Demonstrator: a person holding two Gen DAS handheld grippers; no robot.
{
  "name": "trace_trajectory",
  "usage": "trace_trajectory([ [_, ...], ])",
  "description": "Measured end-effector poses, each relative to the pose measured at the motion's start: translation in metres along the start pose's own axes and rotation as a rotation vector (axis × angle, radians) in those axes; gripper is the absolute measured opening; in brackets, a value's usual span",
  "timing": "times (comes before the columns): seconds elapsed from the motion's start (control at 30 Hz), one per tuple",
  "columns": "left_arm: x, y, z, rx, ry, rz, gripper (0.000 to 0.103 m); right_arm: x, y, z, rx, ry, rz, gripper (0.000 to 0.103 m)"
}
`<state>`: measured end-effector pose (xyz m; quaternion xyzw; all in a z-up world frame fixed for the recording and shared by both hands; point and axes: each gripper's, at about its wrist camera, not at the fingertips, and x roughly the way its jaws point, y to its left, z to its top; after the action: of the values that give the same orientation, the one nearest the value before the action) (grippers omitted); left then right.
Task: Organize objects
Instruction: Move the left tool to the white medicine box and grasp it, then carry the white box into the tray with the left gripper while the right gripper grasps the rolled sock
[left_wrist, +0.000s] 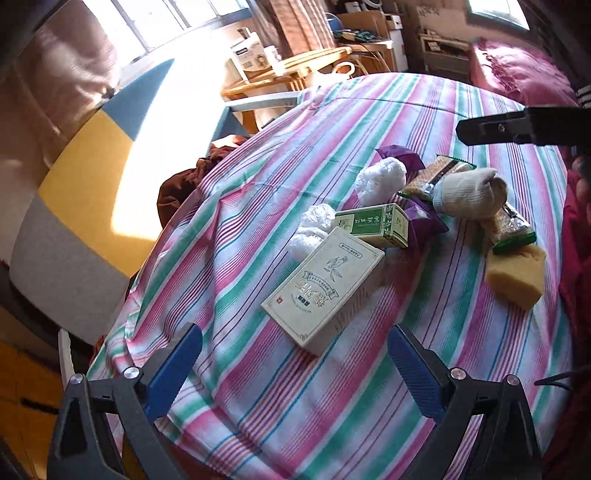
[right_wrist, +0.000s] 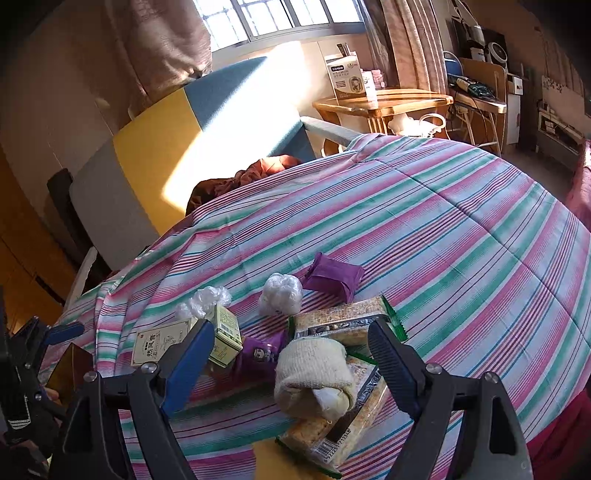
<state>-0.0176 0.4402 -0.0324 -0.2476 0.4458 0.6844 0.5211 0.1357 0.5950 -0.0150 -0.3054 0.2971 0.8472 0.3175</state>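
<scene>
Lying ahead of spread, empty left fingers (left_wrist: 295, 360): cream box (left_wrist: 325, 286); rolled sock (right_wrist: 314, 373) between spread right fingers (right_wrist: 291, 360), ungripped.

Left wrist view: big box (left_wrist: 325, 288) on cloth-covered bench (left_wrist: 258, 406), small box (left_wrist: 376, 223) behind it; rolled sock (left_wrist: 469, 192) on snack packs (left_wrist: 511, 229) to the right, sponge (left_wrist: 517, 277) nearer.

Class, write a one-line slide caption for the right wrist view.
Open right gripper poised over a rolled sock amid snack packets on a striped cloth.
</scene>
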Motion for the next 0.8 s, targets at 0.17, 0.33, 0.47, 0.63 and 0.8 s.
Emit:
trace_trajectory([
  [0.17,0.033,0.001,0.015,0.106,0.049,-0.066,0.102,0.006,-0.006,0.0,0.034,0.034,0.014,0.087],
  [0.33,0.049,-0.001,0.029,0.164,0.034,-0.094,0.102,0.005,-0.011,0.0,0.055,0.035,0.029,0.087],
  [0.47,0.068,-0.006,0.031,0.169,0.084,-0.126,0.092,0.004,-0.017,0.003,0.078,0.03,0.028,0.087],
  [0.63,0.063,-0.01,0.019,0.076,0.076,-0.159,0.058,-0.005,-0.032,0.008,0.138,-0.018,0.01,0.087],
  [0.8,0.034,-0.009,-0.004,-0.097,0.057,-0.141,0.054,-0.009,-0.05,0.012,0.214,-0.038,0.002,0.08],
])
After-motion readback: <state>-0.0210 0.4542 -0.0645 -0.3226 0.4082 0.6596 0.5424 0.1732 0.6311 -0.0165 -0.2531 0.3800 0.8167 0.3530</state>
